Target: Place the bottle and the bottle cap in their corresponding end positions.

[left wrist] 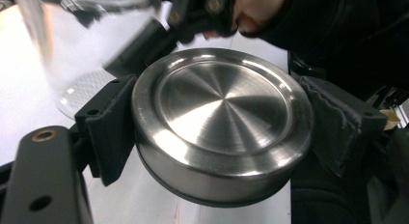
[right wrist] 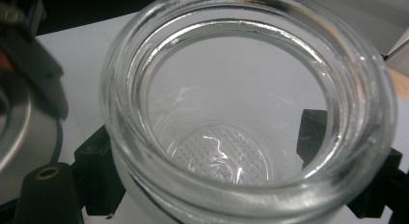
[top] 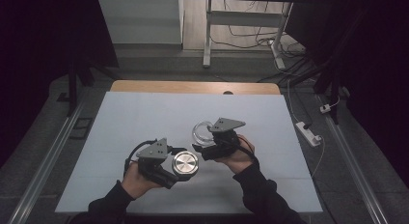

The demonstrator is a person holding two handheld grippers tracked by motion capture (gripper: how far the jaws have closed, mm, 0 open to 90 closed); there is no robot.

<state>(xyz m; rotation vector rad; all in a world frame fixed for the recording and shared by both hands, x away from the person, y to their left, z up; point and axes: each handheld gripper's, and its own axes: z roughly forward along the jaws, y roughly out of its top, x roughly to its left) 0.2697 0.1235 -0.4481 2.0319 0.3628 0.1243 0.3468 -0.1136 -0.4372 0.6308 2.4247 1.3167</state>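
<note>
Now left gripper (top: 177, 162) clamps steel lid (top: 185, 163) face-up; right gripper (top: 205, 149) clamps upright jar (top: 203, 132).

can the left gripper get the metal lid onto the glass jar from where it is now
Probably yes: the left gripper holds the lid beside the jar, whose open mouth is empty with nothing between them.

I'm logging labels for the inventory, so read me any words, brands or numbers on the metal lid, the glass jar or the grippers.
None can be read.
Metal lid: plain brushed steel, no print.
Glass jar: clear, with a dotted pattern on its base, no lettering.
Left gripper and right gripper: black, no visible markings.
</note>
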